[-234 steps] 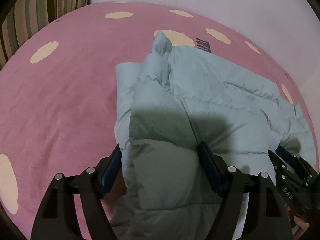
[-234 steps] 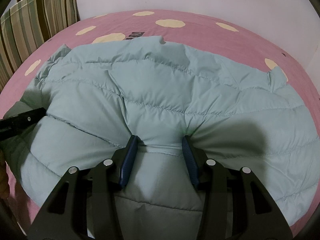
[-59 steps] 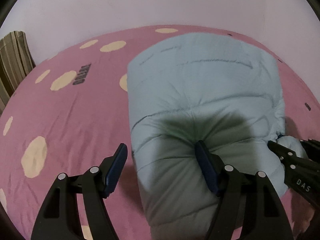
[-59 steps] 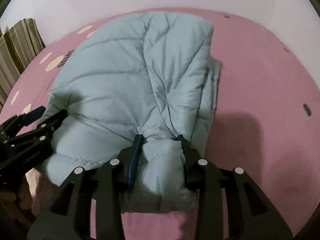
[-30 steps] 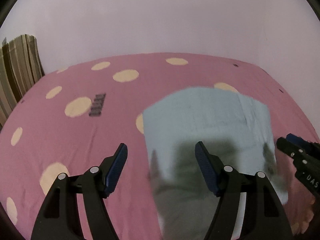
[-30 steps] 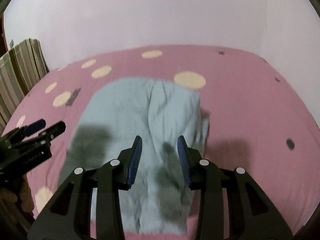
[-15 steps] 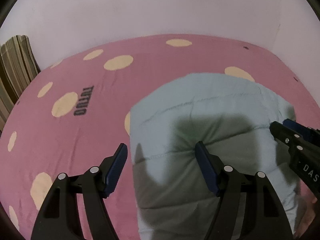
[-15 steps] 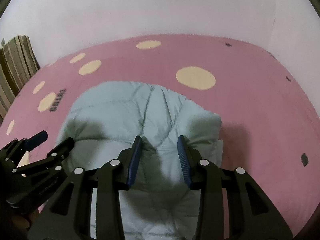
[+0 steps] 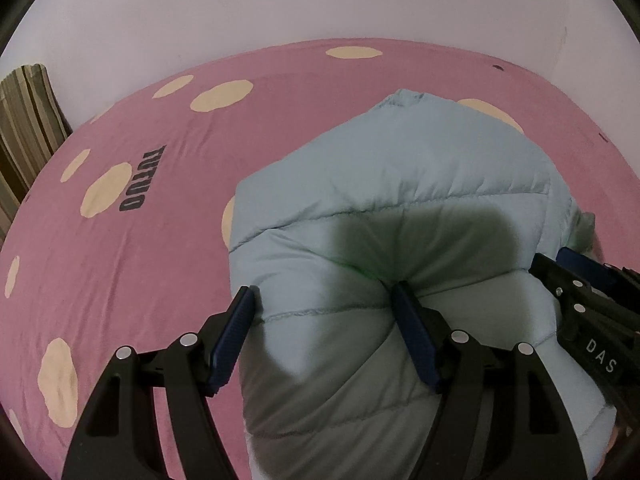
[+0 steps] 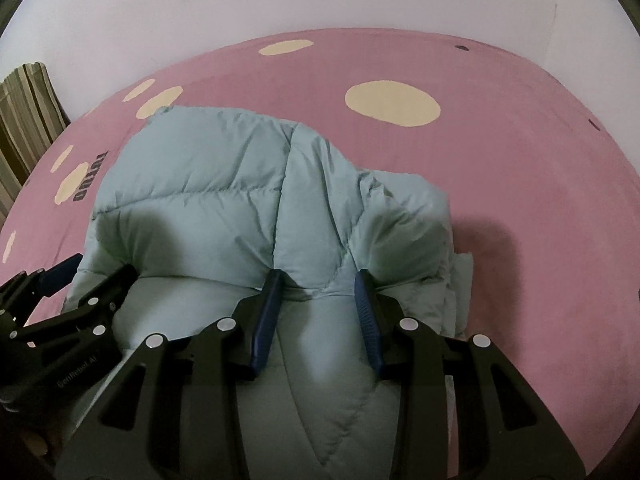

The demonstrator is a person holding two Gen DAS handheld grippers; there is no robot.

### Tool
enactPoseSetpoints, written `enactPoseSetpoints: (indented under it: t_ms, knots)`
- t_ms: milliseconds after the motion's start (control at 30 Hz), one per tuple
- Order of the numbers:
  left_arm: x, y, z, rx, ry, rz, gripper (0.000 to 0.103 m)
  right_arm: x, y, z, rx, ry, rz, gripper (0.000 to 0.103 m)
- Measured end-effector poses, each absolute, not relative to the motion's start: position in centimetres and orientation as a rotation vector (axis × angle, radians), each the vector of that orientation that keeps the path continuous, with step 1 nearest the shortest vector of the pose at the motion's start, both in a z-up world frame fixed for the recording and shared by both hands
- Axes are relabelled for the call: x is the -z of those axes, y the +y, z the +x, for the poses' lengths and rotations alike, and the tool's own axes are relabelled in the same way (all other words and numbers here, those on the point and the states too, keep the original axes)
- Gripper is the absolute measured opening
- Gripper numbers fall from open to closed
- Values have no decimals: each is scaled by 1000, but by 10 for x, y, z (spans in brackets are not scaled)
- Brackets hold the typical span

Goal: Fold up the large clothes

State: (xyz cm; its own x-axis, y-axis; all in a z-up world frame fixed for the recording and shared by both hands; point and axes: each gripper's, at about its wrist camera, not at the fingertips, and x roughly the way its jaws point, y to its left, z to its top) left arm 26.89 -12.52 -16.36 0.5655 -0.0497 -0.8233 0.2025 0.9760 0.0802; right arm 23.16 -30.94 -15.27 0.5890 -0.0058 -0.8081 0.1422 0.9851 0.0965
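Observation:
A light blue puffer jacket (image 9: 400, 184) lies folded into a thick bundle on the pink bed sheet (image 9: 132, 280). My left gripper (image 9: 322, 290) is shut on the bundle's near left part. Its jaws stand wide, with the padding bulging between the blue pads. My right gripper (image 10: 318, 274) is shut on a narrower fold of the jacket (image 10: 208, 184) near its right side, where loose layers hang at the edge. Each gripper shows in the other's view: the right gripper (image 9: 580, 292) at the right edge, the left gripper (image 10: 80, 300) at the left edge.
The pink sheet (image 10: 520, 168) has cream dots and a dark printed word (image 9: 136, 180) left of the jacket. A striped cloth (image 9: 24, 120) hangs at the far left. A pale wall (image 9: 280, 0) runs behind the bed.
Both grippers have come down and forward with the jacket. It hung blurred above the sheet a second ago; now its far part rests and bunches on the bed.

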Motion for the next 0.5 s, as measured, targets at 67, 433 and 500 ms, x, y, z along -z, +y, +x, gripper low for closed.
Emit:
enactPoseSetpoints:
  t_ms: [67, 433, 500]
  knots:
    - [167, -126, 269, 147, 956, 178, 71, 154, -309, 232, 90, 934, 154, 37]
    - [176, -127, 267, 148, 919, 182, 71, 158, -307, 228, 101, 900, 143, 37]
    - [177, -126, 267, 149, 917, 180, 71, 158, -307, 228, 102, 898, 137, 37]
